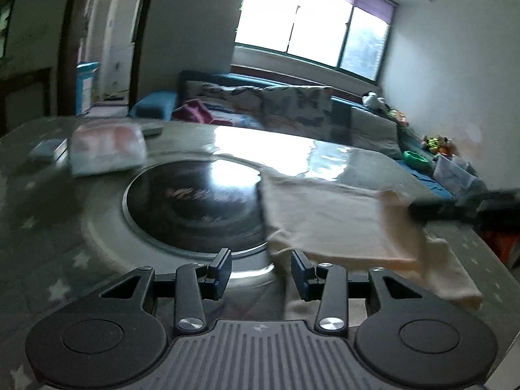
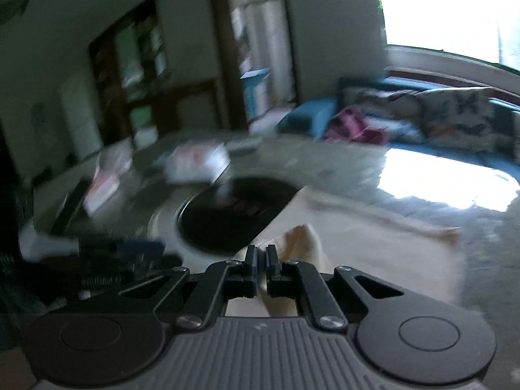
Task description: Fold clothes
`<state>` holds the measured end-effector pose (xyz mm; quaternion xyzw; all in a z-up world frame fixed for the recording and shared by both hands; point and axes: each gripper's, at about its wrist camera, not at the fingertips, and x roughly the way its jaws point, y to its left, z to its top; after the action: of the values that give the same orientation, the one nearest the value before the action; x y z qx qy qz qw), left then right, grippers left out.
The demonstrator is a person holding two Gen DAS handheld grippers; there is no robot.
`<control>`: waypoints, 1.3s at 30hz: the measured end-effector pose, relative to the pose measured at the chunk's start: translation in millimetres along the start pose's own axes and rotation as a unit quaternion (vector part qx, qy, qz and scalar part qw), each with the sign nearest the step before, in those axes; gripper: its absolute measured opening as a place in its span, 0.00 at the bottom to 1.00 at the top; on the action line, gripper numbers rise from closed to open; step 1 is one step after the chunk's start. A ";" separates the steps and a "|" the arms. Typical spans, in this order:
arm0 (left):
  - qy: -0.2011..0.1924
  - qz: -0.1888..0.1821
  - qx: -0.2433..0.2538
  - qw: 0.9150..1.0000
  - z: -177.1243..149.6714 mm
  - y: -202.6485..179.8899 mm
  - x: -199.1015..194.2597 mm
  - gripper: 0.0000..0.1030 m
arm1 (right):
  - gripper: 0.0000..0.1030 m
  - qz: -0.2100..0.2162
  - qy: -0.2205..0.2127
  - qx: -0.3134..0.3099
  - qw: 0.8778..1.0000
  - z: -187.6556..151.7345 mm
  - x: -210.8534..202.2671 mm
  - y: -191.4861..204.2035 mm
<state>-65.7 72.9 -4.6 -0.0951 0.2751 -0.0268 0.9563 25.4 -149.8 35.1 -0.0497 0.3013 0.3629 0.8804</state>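
One cream garment (image 1: 338,221), partly folded flat near the surface's (image 1: 227,143) right edge beside one dark round inset (image 1: 195,208), is pinched at a raised fold by the nearly closed right gripper (image 2: 261,256), while the left gripper (image 1: 261,271), fingers (image 1: 221,268) spread and empty, faces its near-left corner.

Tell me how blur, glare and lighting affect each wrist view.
Left wrist view: the window is blown out, glare streaks the glass tabletop, the cream garment and the packet are smeared. Right wrist view: heavier motion blur throughout, a dim room, a white glare patch on the tabletop; only the right gripper, pinching cream cloth, stays sharp.
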 end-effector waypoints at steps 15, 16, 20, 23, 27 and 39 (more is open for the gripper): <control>0.009 -0.062 0.034 0.997 -7.6 -31.5 2.2 0.40 | 0.16 -0.018 0.041 0.029 0.999 -38.5 -30.3 -19.9; 0.013 -0.069 0.043 0.997 -8.7 -37.8 5.7 0.40 | 0.16 -0.034 0.043 0.039 0.998 -44.4 -39.4 -30.5; 0.031 -0.073 0.065 0.995 -14.0 -53.9 19.4 0.40 | 0.16 -0.070 0.064 0.075 0.993 -72.3 -53.5 -58.0; 0.045 -0.067 0.079 0.994 -18.5 -61.1 26.3 0.38 | 0.16 -0.080 0.078 0.083 0.990 -90.0 -54.8 -66.2; 0.060 -0.056 0.081 0.993 -23.9 -60.6 30.5 0.34 | 0.16 -0.077 0.083 0.091 0.989 -105.8 -55.7 -70.1; 0.040 -0.024 0.072 0.996 -19.7 -56.0 15.9 0.03 | 0.16 -0.084 0.056 0.052 0.994 -76.6 -58.9 -77.5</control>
<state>-62.7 13.0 -18.2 -0.0318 0.3085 -0.0734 0.9479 6.7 -265.8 -4.0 -0.0486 0.3633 0.2683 0.8909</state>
